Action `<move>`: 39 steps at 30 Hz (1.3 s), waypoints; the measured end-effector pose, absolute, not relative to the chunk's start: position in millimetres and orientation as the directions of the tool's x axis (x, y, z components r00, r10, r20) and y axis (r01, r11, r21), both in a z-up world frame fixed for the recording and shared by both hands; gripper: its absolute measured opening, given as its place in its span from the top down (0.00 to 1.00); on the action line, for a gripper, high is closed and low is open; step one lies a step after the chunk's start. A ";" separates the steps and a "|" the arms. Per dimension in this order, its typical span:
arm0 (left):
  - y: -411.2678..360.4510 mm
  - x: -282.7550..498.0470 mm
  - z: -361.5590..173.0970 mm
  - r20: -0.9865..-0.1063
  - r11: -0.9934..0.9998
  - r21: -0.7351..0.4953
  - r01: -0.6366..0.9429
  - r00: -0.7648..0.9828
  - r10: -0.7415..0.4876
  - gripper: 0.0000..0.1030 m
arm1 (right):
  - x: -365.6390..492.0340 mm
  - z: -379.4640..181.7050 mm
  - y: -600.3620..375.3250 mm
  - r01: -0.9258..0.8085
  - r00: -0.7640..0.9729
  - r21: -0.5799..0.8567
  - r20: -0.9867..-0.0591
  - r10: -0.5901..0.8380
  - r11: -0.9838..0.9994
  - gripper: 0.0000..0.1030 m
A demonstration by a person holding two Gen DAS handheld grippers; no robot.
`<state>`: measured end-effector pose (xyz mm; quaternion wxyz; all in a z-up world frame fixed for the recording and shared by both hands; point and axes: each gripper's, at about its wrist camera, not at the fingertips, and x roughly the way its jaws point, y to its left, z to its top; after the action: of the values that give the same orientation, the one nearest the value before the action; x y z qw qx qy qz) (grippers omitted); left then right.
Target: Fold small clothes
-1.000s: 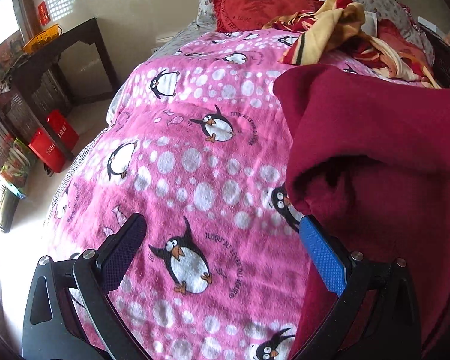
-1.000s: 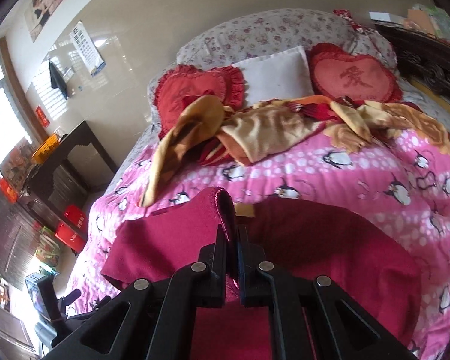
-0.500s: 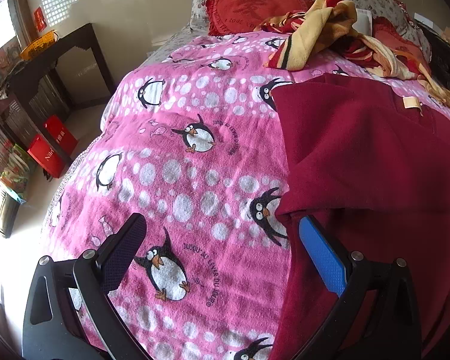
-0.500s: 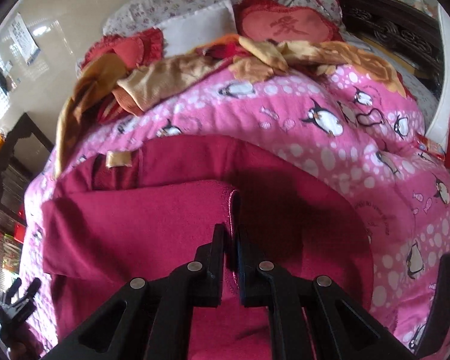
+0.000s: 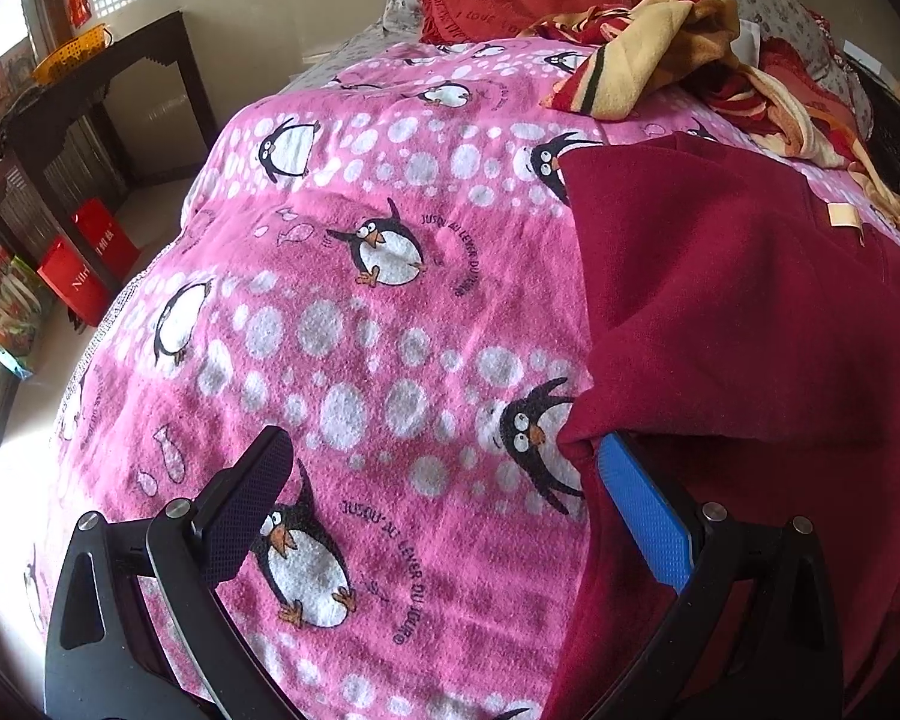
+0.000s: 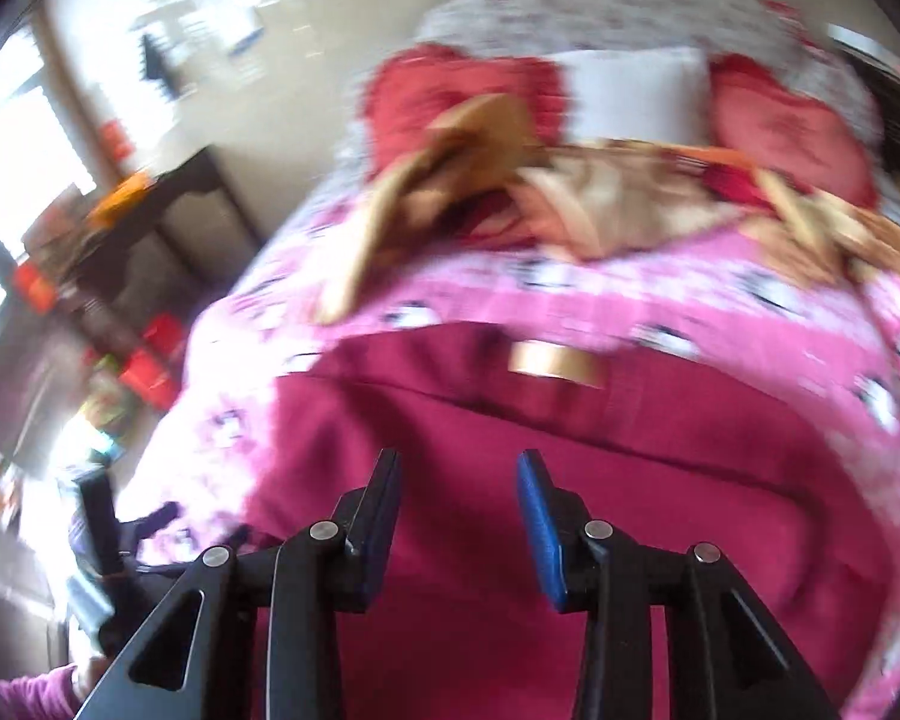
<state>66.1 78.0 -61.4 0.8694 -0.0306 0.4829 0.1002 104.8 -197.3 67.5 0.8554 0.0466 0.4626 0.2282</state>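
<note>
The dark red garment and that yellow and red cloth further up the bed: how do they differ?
The dark red garment is one plain colour and lies spread fairly flat, a small tan label showing; the yellow and red cloth is patterned in several colours and lies crumpled in a heap. The garment lies close to both grippers, the cloth further up by the red cushion. Both rest on the pink penguin blanket.

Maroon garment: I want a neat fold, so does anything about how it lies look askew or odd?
Yes. The maroon garment is not flat at its near left corner: the fabric bunches into a raised fold beside the left gripper's blue finger pad. Its tan label shows near the far edge.
</note>
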 end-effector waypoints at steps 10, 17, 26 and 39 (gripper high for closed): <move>98.9 67.5 -75.4 -0.864 0.977 -0.006 -0.214 0.492 0.102 0.01 | 159.1 32.1 -31.3 -0.655 0.301 0.154 -0.845 0.442 0.740 0.64; 100.8 69.9 -72.9 -0.856 0.980 -0.018 -0.197 0.510 0.086 0.01 | 168.3 -19.7 8.6 -0.772 0.241 -0.002 -0.926 0.289 0.636 0.88; 141.7 63.2 -42.1 -0.805 0.957 -0.054 -0.287 0.579 0.128 0.01 | 194.2 -5.5 4.1 -0.680 0.178 0.273 -0.839 0.515 0.681 0.93; 102.2 92.9 -36.7 -0.808 0.975 -0.066 -0.214 0.585 0.073 0.01 | 139.9 20.1 -76.1 -0.589 0.295 0.293 -0.790 0.538 0.753 0.62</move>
<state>92.9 102.2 -36.7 0.8866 -0.0784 0.4485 0.0811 139.9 -76.1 20.1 0.8041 -0.0269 0.4795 0.3503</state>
